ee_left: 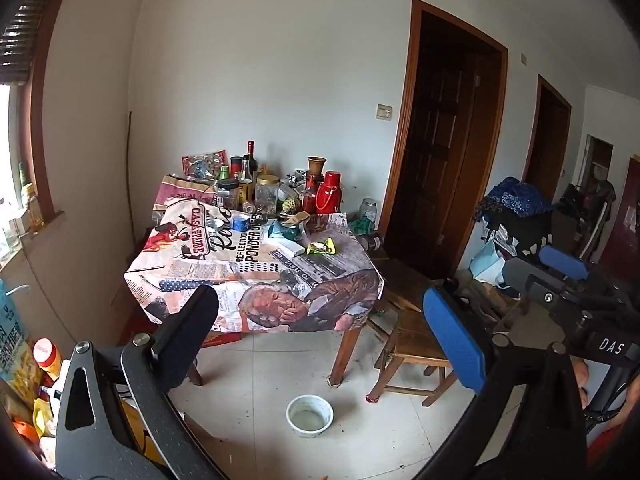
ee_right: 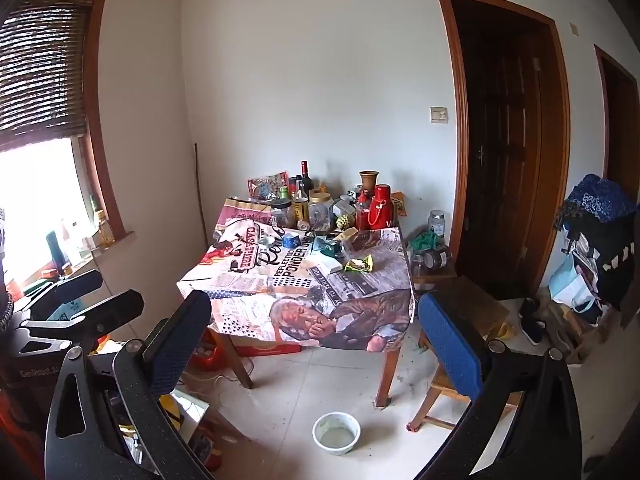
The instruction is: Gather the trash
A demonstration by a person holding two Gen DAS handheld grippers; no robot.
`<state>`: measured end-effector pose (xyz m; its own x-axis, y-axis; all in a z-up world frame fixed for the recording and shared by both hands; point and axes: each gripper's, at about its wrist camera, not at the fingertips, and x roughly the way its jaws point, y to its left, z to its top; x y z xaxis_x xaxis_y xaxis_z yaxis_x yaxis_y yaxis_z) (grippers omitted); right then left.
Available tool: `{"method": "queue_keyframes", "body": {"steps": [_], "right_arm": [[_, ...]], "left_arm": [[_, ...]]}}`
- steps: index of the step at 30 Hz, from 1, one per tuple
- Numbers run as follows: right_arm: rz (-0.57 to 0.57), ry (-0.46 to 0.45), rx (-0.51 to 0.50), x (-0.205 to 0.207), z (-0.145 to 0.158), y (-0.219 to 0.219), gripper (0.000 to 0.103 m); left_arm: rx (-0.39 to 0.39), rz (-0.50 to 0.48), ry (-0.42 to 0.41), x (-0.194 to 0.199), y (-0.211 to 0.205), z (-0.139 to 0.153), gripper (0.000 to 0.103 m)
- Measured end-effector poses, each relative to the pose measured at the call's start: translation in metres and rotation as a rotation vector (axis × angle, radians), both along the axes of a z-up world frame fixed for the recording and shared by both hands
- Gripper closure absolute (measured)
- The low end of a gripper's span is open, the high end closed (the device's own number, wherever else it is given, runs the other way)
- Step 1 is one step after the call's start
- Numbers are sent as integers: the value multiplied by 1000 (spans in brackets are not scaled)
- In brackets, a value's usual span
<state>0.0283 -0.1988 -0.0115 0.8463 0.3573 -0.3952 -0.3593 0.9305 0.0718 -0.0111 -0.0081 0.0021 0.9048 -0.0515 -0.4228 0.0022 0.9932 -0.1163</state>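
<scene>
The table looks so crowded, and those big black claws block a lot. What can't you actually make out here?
- Table: the jars and bottles at its back overlap, too small in both views to read labels.
- Green wrapper: print too small, left wrist view.
- White bowl: contents unclear.
- Floor clutter at lower left: hidden behind the left gripper.
- Doorway: dark inside, right wrist view.

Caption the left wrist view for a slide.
Open left gripper faces a cluttered table with a yellow wrapper.

Left tongs (ee_left: 320, 340) wide open, nothing between; green wrapper (ee_left: 321, 247) on table (ee_left: 256, 280) w/ jars.
</scene>
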Motion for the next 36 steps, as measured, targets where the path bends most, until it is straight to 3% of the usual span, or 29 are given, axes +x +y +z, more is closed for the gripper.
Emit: {"method": "queue_keyframes", "body": {"steps": [36], "right_arm": [[10,28,3,-5,-4,2,0]], "left_arm": [[1,21,7,-1,-1,-7,0]]}}
